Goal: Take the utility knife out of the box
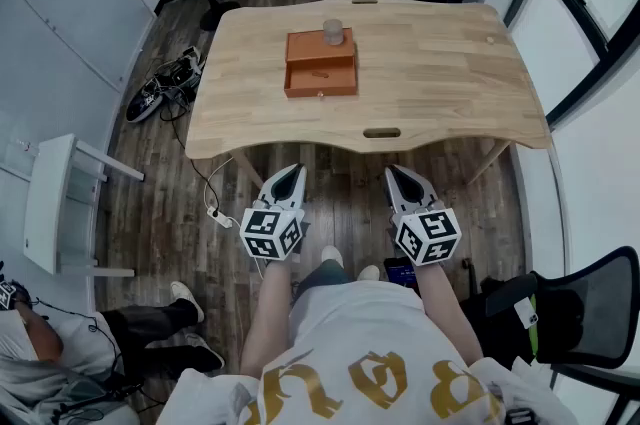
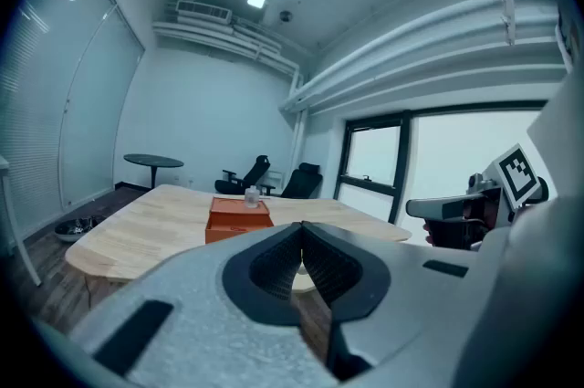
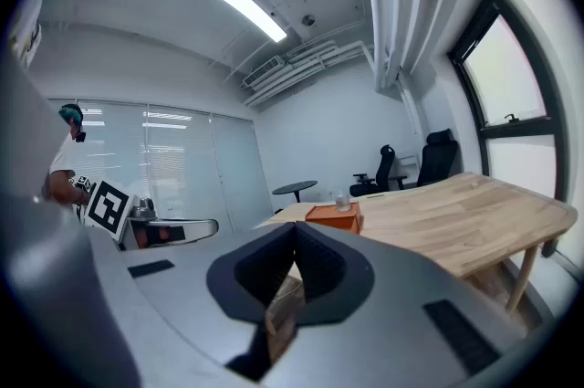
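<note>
Our left gripper point(image 1: 292, 171) and right gripper point(image 1: 394, 173), pressed together and empty, hover lower centre; the orange box point(image 1: 321, 65) sits upper centre. The knife, unseen inside, we judge light and stiff: pinch mid-handle.

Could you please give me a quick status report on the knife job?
Left gripper, right gripper shut, empty, short of the table. Drawer of the orange box open; knife not made out. Clear jar atop the box.

The box point(image 1: 321, 65) was orange, the table point(image 1: 440, 63) pale wood, the floor point(image 1: 160, 203) dark brown planks. The left gripper point(image 1: 296, 170) and right gripper point(image 1: 392, 172) bore black-and-white square markers. The shirt point(image 1: 350, 338) was white with gold print.
</note>
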Demonstrator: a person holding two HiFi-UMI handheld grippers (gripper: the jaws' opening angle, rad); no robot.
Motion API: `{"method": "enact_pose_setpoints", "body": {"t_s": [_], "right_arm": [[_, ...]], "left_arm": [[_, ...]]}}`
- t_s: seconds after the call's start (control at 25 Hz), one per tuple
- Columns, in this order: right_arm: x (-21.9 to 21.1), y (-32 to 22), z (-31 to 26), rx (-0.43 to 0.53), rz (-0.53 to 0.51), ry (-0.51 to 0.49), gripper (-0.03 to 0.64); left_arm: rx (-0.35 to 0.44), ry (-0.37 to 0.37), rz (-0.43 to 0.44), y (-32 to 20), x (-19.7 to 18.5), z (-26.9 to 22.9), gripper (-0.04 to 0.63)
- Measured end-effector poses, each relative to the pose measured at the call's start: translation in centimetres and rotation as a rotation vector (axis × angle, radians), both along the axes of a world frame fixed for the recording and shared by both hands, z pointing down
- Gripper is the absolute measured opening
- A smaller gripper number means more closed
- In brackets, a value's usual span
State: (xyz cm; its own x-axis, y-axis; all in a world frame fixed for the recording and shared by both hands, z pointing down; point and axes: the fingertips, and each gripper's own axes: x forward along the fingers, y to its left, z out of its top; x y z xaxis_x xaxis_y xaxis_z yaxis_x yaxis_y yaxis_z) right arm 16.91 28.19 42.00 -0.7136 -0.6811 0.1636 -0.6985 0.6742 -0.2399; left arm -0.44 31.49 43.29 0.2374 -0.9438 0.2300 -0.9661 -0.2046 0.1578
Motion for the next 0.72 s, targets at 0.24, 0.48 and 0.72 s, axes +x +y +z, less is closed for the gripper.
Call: {"method": "enact_pose_setpoints", "body": {"t_s": [0.24,0.48,0.72], "right_arm": [[0.2,0.6,-0.3,-0.021,-0.024,-0.022,0.011],[0.2,0.7,-0.7,-0.045,-0.044,-0.092,0.011],[1.4,-0.5,0.0,-0.063,-0.034,-0.095,0.011]], "left_arm": [[0.001,0.008,-0.006,0.4,0.3,-0.6,0.009],[0.004,-0.006,-0.008,0.5,0.6,-0.9,0.009],[-0.009,-0.01,-0.001,-0.6,1.5,-0.4,0.009]]}}
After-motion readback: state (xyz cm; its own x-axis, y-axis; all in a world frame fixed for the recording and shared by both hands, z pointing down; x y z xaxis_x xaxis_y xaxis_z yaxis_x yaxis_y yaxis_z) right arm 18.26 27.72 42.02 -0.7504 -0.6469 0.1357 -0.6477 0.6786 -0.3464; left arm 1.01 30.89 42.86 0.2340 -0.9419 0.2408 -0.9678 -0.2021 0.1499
